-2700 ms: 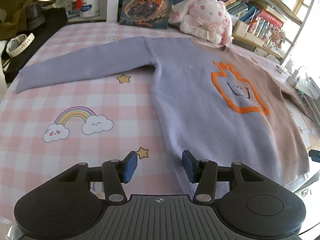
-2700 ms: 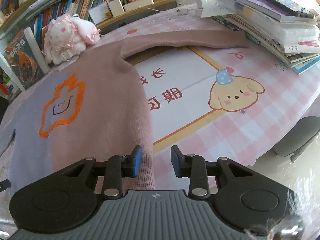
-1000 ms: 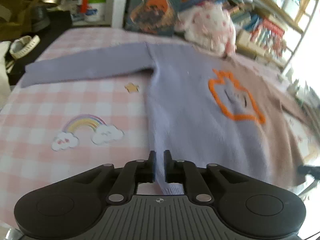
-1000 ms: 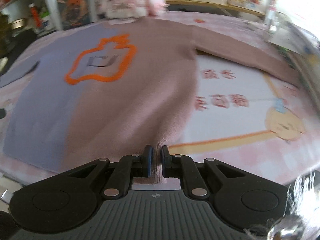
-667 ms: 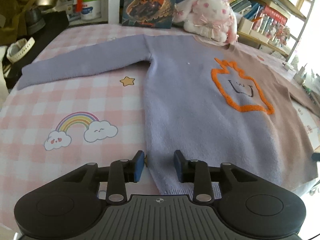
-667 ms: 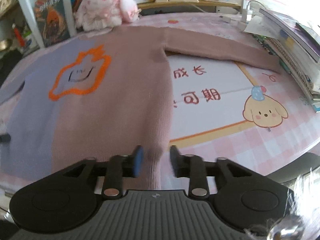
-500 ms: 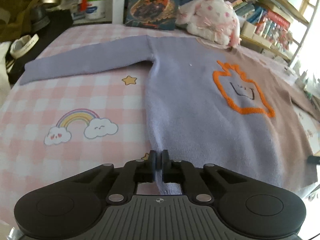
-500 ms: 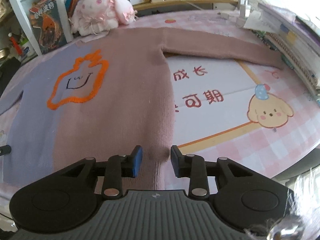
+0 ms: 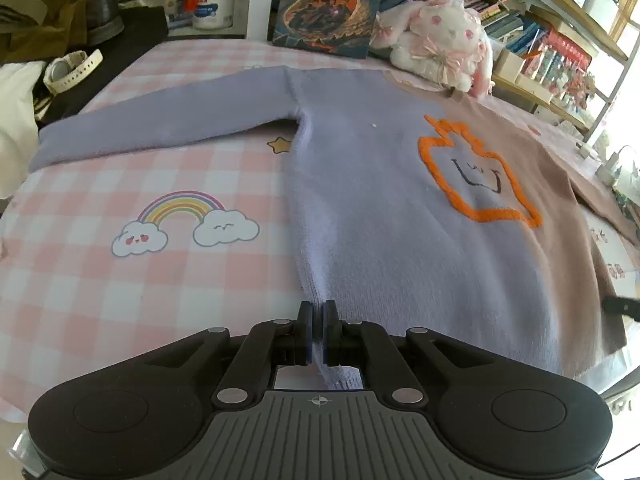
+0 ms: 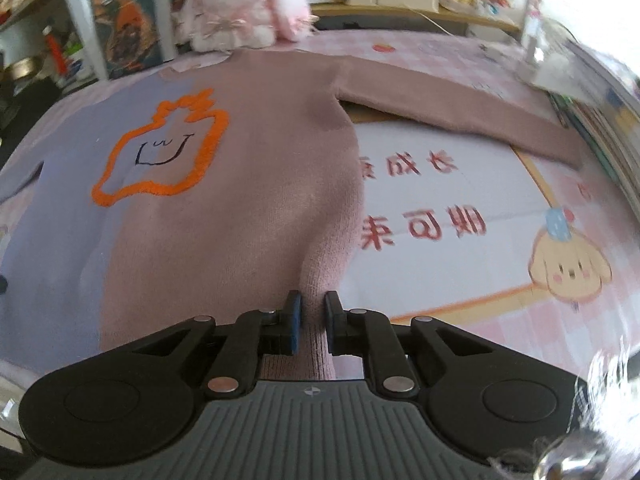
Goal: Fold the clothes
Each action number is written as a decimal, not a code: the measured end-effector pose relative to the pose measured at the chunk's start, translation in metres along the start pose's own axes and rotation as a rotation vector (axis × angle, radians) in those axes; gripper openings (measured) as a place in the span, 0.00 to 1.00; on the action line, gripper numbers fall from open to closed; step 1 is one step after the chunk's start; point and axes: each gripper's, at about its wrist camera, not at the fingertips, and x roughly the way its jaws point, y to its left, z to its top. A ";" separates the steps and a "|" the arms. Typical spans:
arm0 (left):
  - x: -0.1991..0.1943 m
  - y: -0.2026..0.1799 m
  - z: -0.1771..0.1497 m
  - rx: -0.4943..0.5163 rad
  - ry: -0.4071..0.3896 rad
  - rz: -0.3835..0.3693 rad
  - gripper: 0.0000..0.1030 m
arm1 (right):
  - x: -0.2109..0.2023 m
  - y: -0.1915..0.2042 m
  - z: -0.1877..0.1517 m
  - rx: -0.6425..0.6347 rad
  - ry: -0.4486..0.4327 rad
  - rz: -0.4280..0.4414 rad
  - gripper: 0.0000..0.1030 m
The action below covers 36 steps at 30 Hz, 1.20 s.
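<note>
A sweater (image 9: 400, 208), half lilac and half dusty pink with an orange outlined figure on the chest, lies spread flat on a pink checked tablecloth (image 9: 120, 280), sleeves out to both sides. My left gripper (image 9: 318, 320) is shut on the lilac bottom hem corner of the sweater. In the right wrist view my right gripper (image 10: 311, 312) is closed on the pink bottom hem corner of the sweater (image 10: 256, 200), and the knit bunches into a ridge between the jaws.
A plush bunny (image 9: 436, 52) and a standing book (image 9: 328, 4) sit behind the collar. A stack of books (image 10: 608, 100) lies by the pink sleeve end. A white watch (image 9: 72, 68) and dark clutter lie at the far left. The table's front edge is just below both grippers.
Both grippers opened and shut again on the hem corners. The left shut half a second ago and holds; the right has just closed from open onto the pink hem, and its view is blurred by motion.
</note>
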 end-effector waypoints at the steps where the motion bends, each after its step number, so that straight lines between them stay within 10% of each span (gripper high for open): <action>1: 0.001 -0.001 0.001 0.006 -0.002 0.002 0.03 | 0.002 0.001 0.002 -0.014 -0.003 -0.001 0.11; 12: 0.019 -0.026 0.014 0.100 0.003 -0.044 0.03 | -0.001 -0.023 -0.006 0.092 -0.044 -0.137 0.09; 36: 0.010 -0.006 0.007 0.069 -0.001 -0.057 0.04 | -0.013 -0.011 -0.017 0.106 -0.027 -0.100 0.09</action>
